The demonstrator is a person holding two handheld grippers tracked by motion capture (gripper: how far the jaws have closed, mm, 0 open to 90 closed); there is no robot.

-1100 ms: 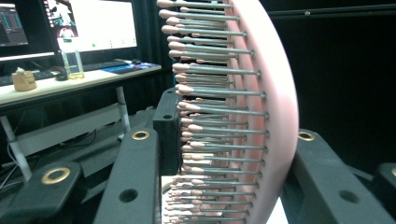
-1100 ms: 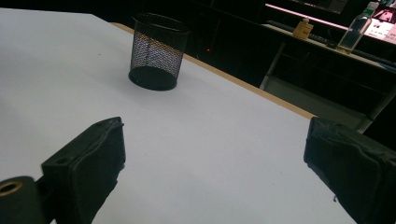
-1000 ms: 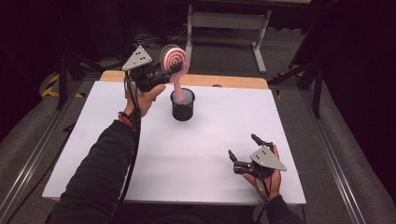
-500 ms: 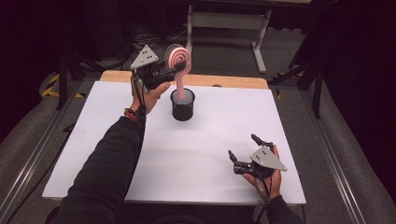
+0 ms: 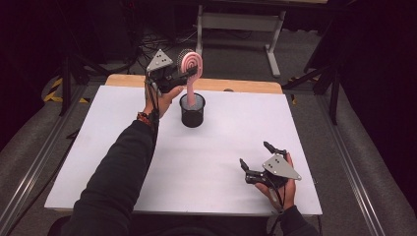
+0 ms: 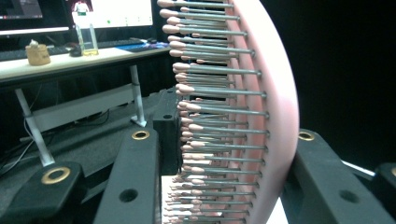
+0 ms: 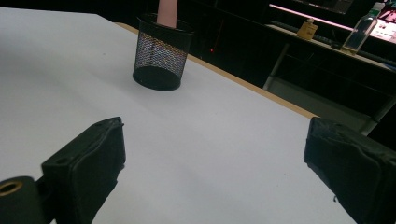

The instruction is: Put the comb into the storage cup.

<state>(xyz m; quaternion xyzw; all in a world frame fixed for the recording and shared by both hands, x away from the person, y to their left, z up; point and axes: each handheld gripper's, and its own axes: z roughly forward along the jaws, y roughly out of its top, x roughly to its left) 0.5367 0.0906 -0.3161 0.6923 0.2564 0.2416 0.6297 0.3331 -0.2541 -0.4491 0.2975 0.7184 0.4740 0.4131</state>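
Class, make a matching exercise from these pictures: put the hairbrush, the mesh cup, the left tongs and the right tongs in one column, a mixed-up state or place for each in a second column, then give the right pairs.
Column one:
1. pink hairbrush
2. black mesh cup
3. left tongs
4. right tongs

Column two:
A. open, with nothing between them, low over the white table
B. stands upright on the table
C. shut on the brush head
D. handle down inside the cup

Pairs: 1-D, 2-B, 3-C, 4-A
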